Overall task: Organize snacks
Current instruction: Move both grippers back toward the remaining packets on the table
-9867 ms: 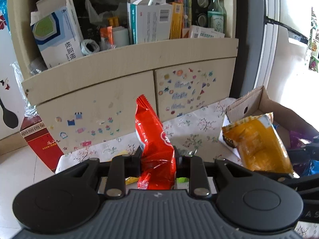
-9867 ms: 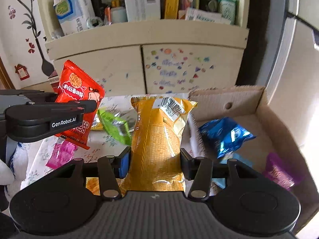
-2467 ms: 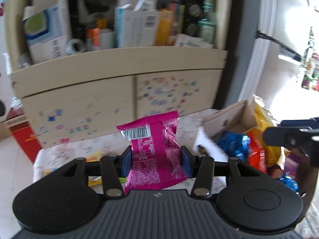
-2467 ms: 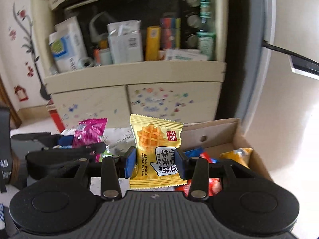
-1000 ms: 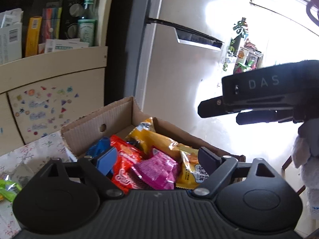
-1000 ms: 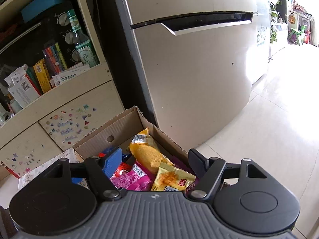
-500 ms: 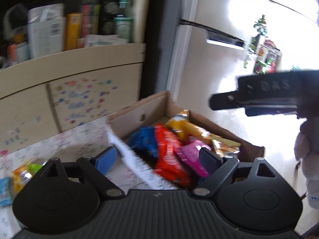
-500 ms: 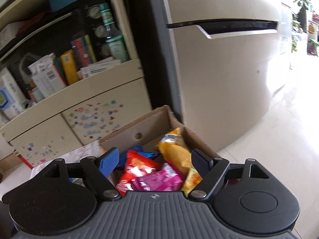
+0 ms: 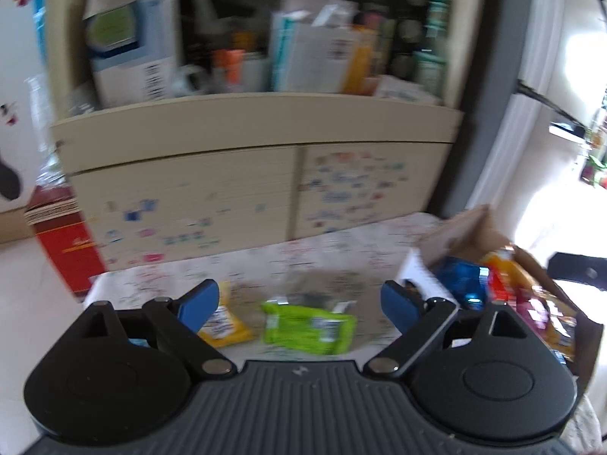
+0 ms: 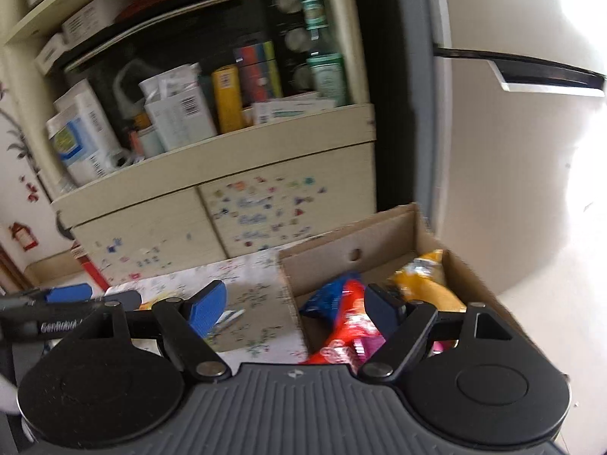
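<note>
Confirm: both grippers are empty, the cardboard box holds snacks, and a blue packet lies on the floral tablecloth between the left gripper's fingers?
Not quite: the left wrist view shows a green packet, not blue, on the floral tablecloth between the opening left gripper fingers. The rest stands: the right gripper is empty and the cardboard box holds snacks.

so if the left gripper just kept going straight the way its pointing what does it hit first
Most likely the green snack packet lying on the flowered tablecloth. It sits between the left gripper's opening, empty jaws, roughly centred. The picture is blurred and depth unclear, so it might reach the cloth just beyond.
</note>
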